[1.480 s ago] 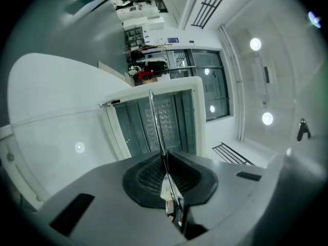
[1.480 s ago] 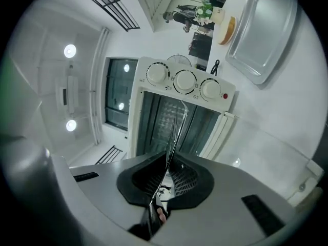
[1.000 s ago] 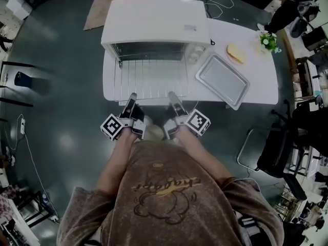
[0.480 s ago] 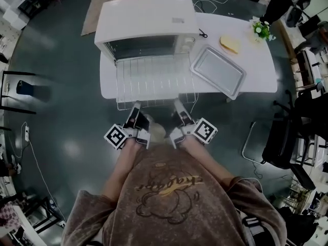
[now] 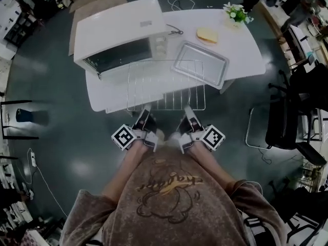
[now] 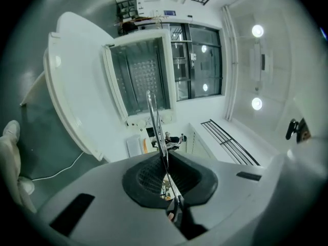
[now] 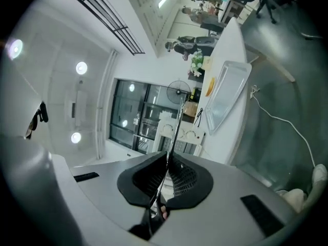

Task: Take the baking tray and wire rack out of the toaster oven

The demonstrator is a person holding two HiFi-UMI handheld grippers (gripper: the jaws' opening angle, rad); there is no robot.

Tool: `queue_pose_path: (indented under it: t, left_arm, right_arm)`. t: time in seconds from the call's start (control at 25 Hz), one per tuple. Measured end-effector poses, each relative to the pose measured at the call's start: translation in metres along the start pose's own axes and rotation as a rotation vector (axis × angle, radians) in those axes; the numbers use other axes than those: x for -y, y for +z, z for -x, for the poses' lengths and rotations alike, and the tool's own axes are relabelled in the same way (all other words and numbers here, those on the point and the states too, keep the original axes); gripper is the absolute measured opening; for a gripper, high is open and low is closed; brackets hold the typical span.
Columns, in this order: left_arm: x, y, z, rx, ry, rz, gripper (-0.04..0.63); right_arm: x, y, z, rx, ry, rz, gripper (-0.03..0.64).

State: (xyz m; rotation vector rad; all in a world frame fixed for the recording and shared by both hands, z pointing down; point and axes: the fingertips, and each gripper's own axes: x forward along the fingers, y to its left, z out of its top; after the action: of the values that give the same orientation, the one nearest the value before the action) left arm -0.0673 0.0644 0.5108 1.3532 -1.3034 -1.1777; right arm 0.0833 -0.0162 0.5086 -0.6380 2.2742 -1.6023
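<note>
The wire rack (image 5: 165,83), clamped by left tool (image 5: 146,110) and right tool (image 5: 188,109), is held outside the toaster oven (image 5: 118,29); counter (image 5: 241,45) placement is judged next.

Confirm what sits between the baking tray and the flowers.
A bread slice, flat on the white table, apart from both baking tray and flowers; the head view shows it.

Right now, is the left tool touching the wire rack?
Touching. In the left gripper view the left tool is clamped on the wire rack, whose thin edge runs straight between its pads.
</note>
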Motion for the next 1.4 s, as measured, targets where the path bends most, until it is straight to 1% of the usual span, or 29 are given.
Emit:
queue_pose_path:
  t: [0.2,0.32,0.48,0.6,0.72,0.88,1.0,1.12,1.2,1.32,1.4]
  left_arm:
    - [0.002,-0.058,-0.049,-0.142,-0.014,-0.026,0.009]
    - [0.006,-0.083,-0.070,-0.220,-0.019,-0.019,0.009]
    - [0.012,-0.110,-0.101,-0.321,-0.038,-0.009,0.009]
    - [0.013,-0.123,-0.124,-0.378,-0.047,-0.013,0.008]
    - [0.008,-0.129,-0.144,-0.432,-0.039,-0.028,0.008]
    - [-0.001,-0.134,-0.168,-0.472,-0.019,-0.013,0.008]
    - [-0.009,-0.133,-0.186,-0.492,-0.022,-0.016,0.008]
    - [-0.023,-0.129,-0.204,-0.515,-0.002,-0.040,0.008]
    - [-0.034,-0.126,-0.213,-0.524,0.017,-0.043,0.008]
    - [-0.049,-0.123,-0.228,-0.530,0.041,-0.043,0.008]
    - [-0.060,-0.120,-0.238,-0.536,0.054,-0.041,0.008]
  right_arm:
    - [0.024,0.053,0.047,0.130,-0.051,0.001,0.011]
    - [0.032,0.074,0.068,0.203,-0.086,-0.001,0.011]
    - [0.040,0.100,0.086,0.291,-0.107,-0.024,0.011]
    - [0.047,0.117,0.090,0.325,-0.113,-0.022,0.011]
    - [0.058,0.128,0.091,0.353,-0.148,-0.030,0.011]
    - [0.079,0.137,0.089,0.363,-0.211,-0.047,0.011]
    - [0.097,0.139,0.084,0.364,-0.285,-0.100,0.012]
    - [0.107,0.146,0.068,0.367,-0.279,-0.121,0.012]
    - [0.113,0.149,0.057,0.362,-0.270,-0.130,0.012]
    - [0.131,0.151,0.046,0.352,-0.304,-0.158,0.012]
    - [0.139,0.154,0.036,0.355,-0.301,-0.168,0.012]
